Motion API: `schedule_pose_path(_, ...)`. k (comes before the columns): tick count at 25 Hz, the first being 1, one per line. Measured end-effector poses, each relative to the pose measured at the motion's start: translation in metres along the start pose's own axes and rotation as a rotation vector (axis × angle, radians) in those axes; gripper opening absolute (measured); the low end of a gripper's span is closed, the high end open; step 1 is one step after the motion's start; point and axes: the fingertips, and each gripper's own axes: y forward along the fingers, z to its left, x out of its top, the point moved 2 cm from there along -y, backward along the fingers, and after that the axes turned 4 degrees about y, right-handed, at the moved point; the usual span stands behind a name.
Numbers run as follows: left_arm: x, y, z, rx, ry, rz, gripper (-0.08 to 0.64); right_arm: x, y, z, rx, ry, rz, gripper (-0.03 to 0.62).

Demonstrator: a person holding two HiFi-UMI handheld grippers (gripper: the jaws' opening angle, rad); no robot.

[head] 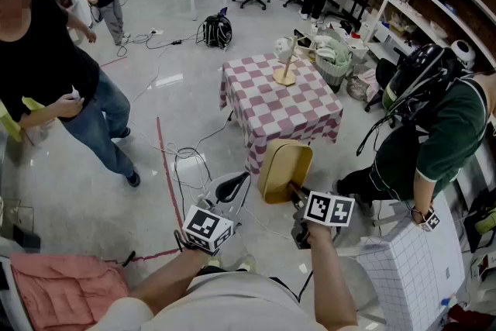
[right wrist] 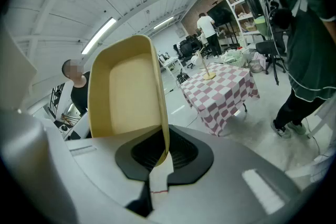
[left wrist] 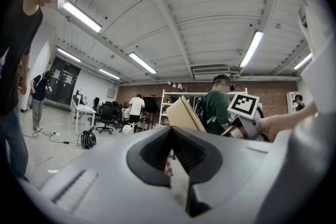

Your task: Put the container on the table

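1. The left gripper [left wrist: 177, 168] has a smooth grey moulded shell around a dark ribbed recess. Its pale fingers are pressed together with nothing between them.
2. The right gripper [right wrist: 156, 164] has its fingers clamped on the thin lower rim of the container [right wrist: 126, 89]. The container is a smooth, pale yellow tub with rounded corners and shallow walls. It stands on edge, with its hollow side turned toward that gripper's camera.
3. In the head view the container hangs in the air over the glossy pale floor [head: 167, 93]. It is on the near side of the desk and not touching it.
4. The desk [head: 288, 108] is square and draped in a maroon-and-white checked cloth that falls down its sides. A small wooden stand [head: 284, 74] with a round base sits near its far edge.
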Motion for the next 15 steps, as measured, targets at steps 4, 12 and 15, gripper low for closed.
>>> schedule_pose_path(4,-0.005,0.002,-0.008,0.002,-0.007,0.005,0.003,-0.005,-0.004,-0.007,-0.001,0.005,0.007,0.023)
schedule_pose_path(12,-0.007,0.011,-0.015,0.003,-0.006,0.01,0.003,-0.001,-0.006,-0.017,-0.003,0.001,0.005,0.023)
schedule_pose_path(15,-0.007,0.013,-0.016,0.005,-0.012,0.013,0.003,-0.001,-0.006,-0.019,0.004,0.002,0.014,0.023)
